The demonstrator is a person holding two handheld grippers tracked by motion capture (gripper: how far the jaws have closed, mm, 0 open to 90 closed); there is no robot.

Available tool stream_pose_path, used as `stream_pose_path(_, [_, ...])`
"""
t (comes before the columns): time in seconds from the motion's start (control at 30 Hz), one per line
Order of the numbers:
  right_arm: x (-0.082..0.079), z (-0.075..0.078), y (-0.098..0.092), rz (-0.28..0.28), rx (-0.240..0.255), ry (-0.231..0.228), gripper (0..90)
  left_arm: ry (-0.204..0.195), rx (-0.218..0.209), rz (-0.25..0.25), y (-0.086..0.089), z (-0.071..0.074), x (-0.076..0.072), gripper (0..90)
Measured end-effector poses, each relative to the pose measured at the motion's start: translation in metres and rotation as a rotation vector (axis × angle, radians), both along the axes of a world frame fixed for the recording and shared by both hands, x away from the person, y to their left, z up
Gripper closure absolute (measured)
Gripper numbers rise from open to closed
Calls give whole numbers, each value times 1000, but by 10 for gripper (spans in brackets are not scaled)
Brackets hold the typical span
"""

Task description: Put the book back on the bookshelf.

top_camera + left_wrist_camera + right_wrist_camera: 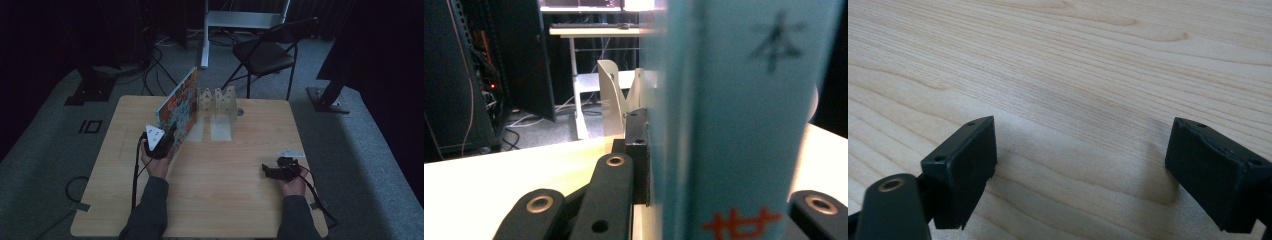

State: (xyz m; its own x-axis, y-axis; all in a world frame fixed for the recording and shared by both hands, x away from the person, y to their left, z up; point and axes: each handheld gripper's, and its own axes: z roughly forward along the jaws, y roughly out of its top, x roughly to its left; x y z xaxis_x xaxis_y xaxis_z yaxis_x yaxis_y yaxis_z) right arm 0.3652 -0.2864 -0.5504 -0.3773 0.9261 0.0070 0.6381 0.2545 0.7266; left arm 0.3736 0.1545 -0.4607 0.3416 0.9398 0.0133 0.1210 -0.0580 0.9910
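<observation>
Book (744, 125) spine blocks most of left gripper view, clamped by left gripper (161, 143); red glyphs cut off, "本" legible. Right gripper (1080, 165) wide, nothing held, near desk (225, 200) right edge.

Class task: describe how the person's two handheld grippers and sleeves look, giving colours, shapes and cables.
The left gripper and the right gripper are black, each with a pale three-cornered plate on top and a black cable trailing back. Up close, the jaws are black linked bars with brass-coloured rivets and blocky flat pads. The sleeves are dark grey.

Left gripper (719, 200) clamped on teal book (744, 125) — white rack (611, 95) behind, on table (499, 175).
</observation>
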Motion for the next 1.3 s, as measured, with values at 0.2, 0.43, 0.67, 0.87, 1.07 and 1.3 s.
stream_pose_path(0.2, [0, 0, 0, 0, 0, 0, 129, 1, -3, 12, 1, -1, 2, 811])
stream_pose_path(0.43, [0, 0, 0, 0, 0, 0, 128, 0, -5, 20, 0, -2, 4, 811])
stream_pose_path(0.67, [0, 0, 0, 0, 0, 0, 129, -2, -4, 28, -2, -2, 5, 811])
stream_pose_path(0.87, [0, 0, 0, 0, 0, 0, 128, -4, -4, 33, -4, -2, 8, 811])
stream_pose_path(1.07, [0, 0, 0, 0, 0, 0, 128, -7, -6, 36, -5, -2, 9, 811])
stream_pose_path(1.3, [0, 0, 0, 1, 0, 0, 128, -14, -9, 40, -6, -1, 11, 811])
